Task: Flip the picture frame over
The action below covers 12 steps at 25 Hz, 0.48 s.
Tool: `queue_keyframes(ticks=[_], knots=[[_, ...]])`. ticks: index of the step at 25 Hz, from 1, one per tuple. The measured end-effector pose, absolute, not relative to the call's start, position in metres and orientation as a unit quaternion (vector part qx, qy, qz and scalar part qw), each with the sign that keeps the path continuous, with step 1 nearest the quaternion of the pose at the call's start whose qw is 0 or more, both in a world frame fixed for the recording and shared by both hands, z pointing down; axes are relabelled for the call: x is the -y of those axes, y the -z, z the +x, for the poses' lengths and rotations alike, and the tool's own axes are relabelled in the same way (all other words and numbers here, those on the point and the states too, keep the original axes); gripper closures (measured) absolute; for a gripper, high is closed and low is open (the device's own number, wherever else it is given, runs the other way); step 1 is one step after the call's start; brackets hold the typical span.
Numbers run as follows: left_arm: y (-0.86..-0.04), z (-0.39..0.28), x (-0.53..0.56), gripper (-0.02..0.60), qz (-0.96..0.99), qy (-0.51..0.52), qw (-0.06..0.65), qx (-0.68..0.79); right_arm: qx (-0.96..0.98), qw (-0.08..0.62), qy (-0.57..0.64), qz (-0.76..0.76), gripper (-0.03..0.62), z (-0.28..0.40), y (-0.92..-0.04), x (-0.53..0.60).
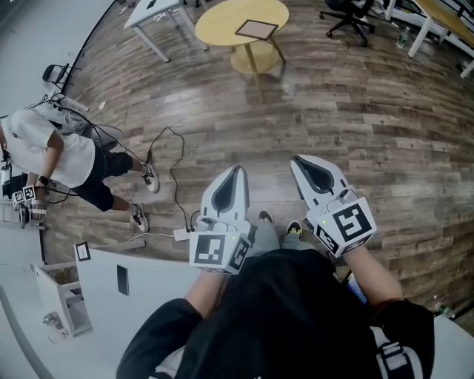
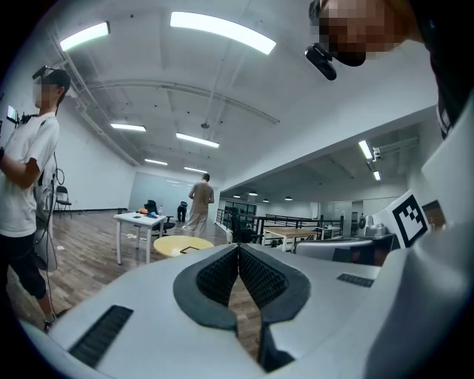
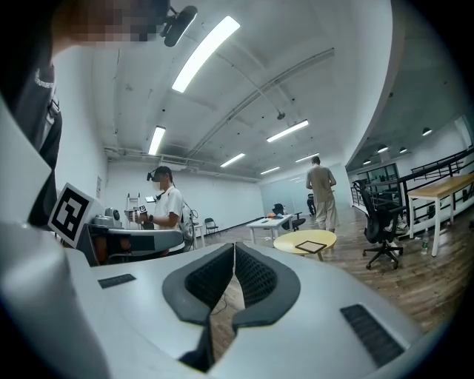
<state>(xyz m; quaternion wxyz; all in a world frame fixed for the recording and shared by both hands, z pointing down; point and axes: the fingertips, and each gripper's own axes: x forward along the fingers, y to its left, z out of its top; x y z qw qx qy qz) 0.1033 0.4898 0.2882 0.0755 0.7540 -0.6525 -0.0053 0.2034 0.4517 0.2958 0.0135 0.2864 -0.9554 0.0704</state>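
well ahead, the picture frame (image 1: 256,29) lies flat on the round yellow table (image 1: 215,24), well apart from both grippers. the left gripper (image 1: 235,172) and right gripper (image 1: 298,160) point level above the wooden floor (image 1: 370,133), each with its jaws pressed together, empty.

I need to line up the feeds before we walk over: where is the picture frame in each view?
Head view: the picture frame is at top centre, lying flat on the round yellow table.
Left gripper view: the picture frame is small and dark, left of centre, far off.
Right gripper view: the picture frame is right of centre, on the tabletop.
Shared landmark: the round yellow table, under the frame in all three.
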Motion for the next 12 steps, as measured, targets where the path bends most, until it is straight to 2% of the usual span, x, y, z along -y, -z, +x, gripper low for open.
queue_keyframes(ticks=[12], knots=[[-0.308,0.041,-0.383,0.558,0.766,0.003,0.088,0.637,0.949,0.045,-0.072,0.302,0.574,0.136,-0.312,-0.347]])
